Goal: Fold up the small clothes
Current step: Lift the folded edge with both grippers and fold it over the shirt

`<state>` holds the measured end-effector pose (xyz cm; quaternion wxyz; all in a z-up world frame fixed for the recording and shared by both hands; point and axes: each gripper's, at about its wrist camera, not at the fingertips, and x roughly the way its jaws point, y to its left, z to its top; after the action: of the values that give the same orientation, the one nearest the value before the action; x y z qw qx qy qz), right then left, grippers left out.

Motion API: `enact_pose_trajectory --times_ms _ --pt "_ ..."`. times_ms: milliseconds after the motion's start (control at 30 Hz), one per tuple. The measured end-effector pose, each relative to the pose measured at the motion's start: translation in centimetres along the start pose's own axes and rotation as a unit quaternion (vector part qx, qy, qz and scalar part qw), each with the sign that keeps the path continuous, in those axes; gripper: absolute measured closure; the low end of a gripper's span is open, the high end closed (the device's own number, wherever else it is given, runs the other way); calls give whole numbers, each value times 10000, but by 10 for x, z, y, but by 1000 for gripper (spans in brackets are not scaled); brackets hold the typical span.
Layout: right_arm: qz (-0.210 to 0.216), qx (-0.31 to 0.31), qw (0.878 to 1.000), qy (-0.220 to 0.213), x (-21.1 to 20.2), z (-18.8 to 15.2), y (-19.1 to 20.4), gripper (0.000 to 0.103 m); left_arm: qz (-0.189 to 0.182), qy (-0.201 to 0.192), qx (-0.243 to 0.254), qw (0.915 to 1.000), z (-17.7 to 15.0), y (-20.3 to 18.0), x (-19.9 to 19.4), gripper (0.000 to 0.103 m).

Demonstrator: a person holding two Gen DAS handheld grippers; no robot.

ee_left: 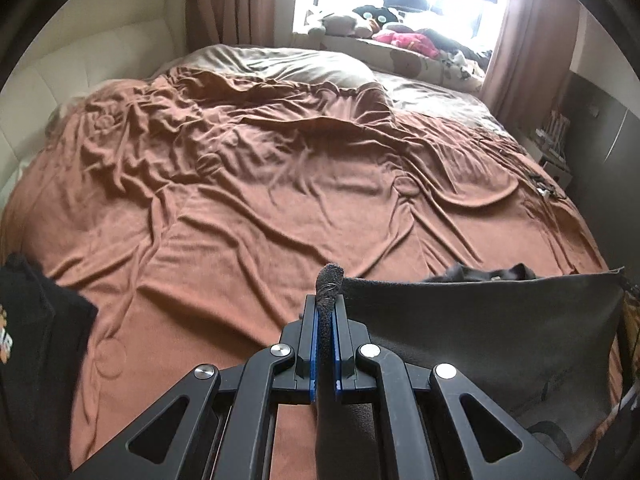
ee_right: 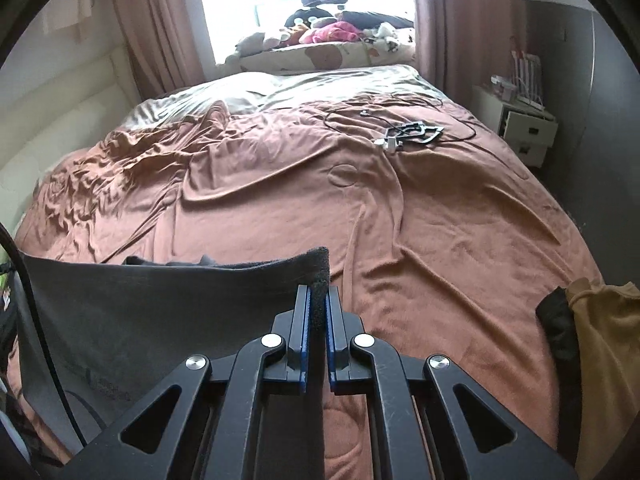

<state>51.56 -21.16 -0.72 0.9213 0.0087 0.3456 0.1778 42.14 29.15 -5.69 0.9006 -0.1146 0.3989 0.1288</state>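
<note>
- The left gripper (ee_left: 325, 312) is clamping its jaws almost fully together on one upper corner of the dark grey garment (ee_left: 480, 320); a bunched tuft of the cloth is poking up past the tips of the blue pads.
- The right gripper (ee_right: 317, 304) is doing the same at the opposite upper corner of that garment (ee_right: 160, 312), jaws nearly closed with a thick fold of fabric sticking up between them.
- The garment is hanging stretched between the two grippers, its top edge running fairly taut from one corner to the other, above the near edge of the bed (ee_left: 240, 220).
- More of the same dark cloth is showing just behind the stretched top edge, sagging towards the brown bedspread (ee_right: 440, 240).
- A black garment with a printed patch (ee_left: 36, 340) is lying at the near left corner of the bed in the left wrist view.
- A mustard-yellow garment (ee_right: 608, 344) is sitting at the near right edge of the bed in the right wrist view, with a dark piece of cloth (ee_right: 556, 328) touching its left side.
- A tangle of black cable with small devices (ee_right: 408, 132) is resting on the bedspread towards the far right corner.
- Plush toys (ee_left: 380, 24) are crowding the window ledge beyond the far edge of the bed.
- A white bedside cabinet (ee_right: 524, 128) is standing beside the far right edge.
</note>
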Motion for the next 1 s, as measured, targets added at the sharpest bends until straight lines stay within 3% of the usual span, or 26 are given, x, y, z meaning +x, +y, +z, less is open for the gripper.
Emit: enact_pose_trajectory --times_ms 333,500,667,867,1000 --pt "-203 48 9978 634 89 12 -9 100 185 647 353 9971 21 -10 105 97" --pt "-300 36 9963 804 118 18 -9 100 367 902 574 9936 21 -18 138 97" --pt "-432 36 9966 700 123 22 -9 102 423 827 662 9935 22 -20 141 97" --pt "-551 22 9981 284 103 25 -2 102 359 600 469 9964 35 -9 124 97" --pt "-599 25 9977 310 107 29 -1 102 412 556 346 9970 40 -5 126 97"
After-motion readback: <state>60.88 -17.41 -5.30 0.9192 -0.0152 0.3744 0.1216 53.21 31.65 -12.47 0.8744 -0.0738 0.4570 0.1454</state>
